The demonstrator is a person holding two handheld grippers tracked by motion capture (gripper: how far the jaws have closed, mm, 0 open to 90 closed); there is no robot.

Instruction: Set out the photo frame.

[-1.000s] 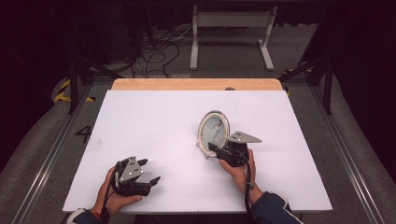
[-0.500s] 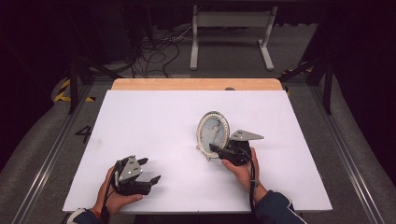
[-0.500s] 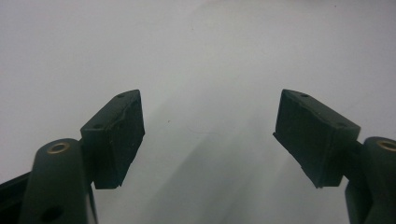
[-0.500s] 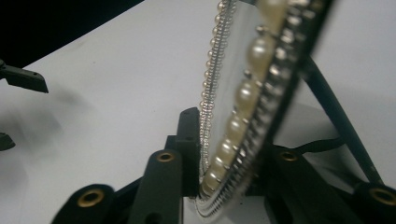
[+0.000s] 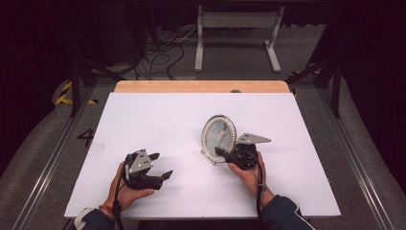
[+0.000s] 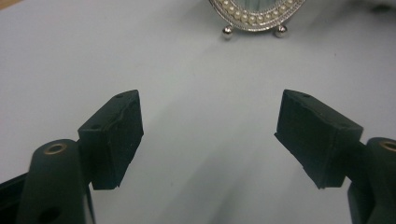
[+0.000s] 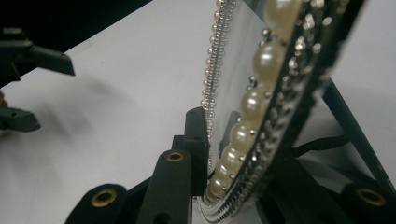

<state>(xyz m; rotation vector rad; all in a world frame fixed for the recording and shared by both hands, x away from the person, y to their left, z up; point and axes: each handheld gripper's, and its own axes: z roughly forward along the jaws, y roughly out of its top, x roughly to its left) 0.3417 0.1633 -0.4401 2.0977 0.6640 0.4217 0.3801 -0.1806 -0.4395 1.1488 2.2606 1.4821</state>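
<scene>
Scene: a person is working two hand-held grippers over a white table top, with an oval, pearl-rimmed picture frame standing upright right of centre

Right gripper: its jaws have just been closing and are now clamping the lower rim of the frame, one pad on the glass face, the other behind it, as the right gripper view is showing at close range

Left gripper: it is hovering low over the near left of the table, jaws standing wide apart with nothing between them, well apart from the frame and pointing towards it

Frame: it is resting on small ball feet, its back strut reaching to the table behind

Handling: it is looking light and stiff but fragile, with glass in front and beads that could be chipping or slipping under hard pads; the metal rim near the bottom, clear of the strut, is appearing the safest hold, and a tilt could be toppling it

Surroundings: a wooden board edge is running along the far side, with cables and a metal stand on the floor beyond; nothing is lying between the grippers
</scene>
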